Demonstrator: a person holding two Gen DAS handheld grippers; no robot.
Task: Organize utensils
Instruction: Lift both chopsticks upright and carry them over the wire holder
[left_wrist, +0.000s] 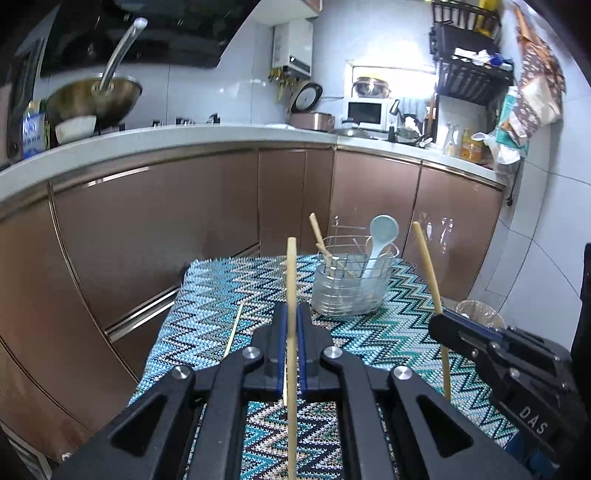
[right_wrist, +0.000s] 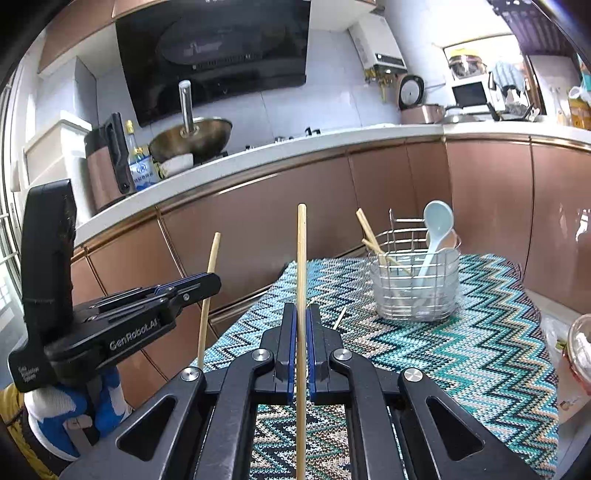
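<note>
Left wrist view: the left tongs (left_wrist: 291, 325) pinch one upright bamboo chopstick (left_wrist: 291, 280), its lower end cut off by the frame. On the zigzag-patterned table (left_wrist: 388, 332) a wire-and-clear-plastic utensil holder (left_wrist: 351, 291) near the far edge holds two chopsticks and a pale blue spoon (left_wrist: 380, 240).

Right wrist view: the right tongs (right_wrist: 302, 325) pinch a second upright chopstick (right_wrist: 301, 258). A thin stick (right_wrist: 340, 316) on the table is half hidden.

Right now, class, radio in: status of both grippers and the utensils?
Left gripper shut on a chopstick. Right gripper shut on another chopstick. Utensil holder ahead, path open. One chopstick on cloth.
</note>
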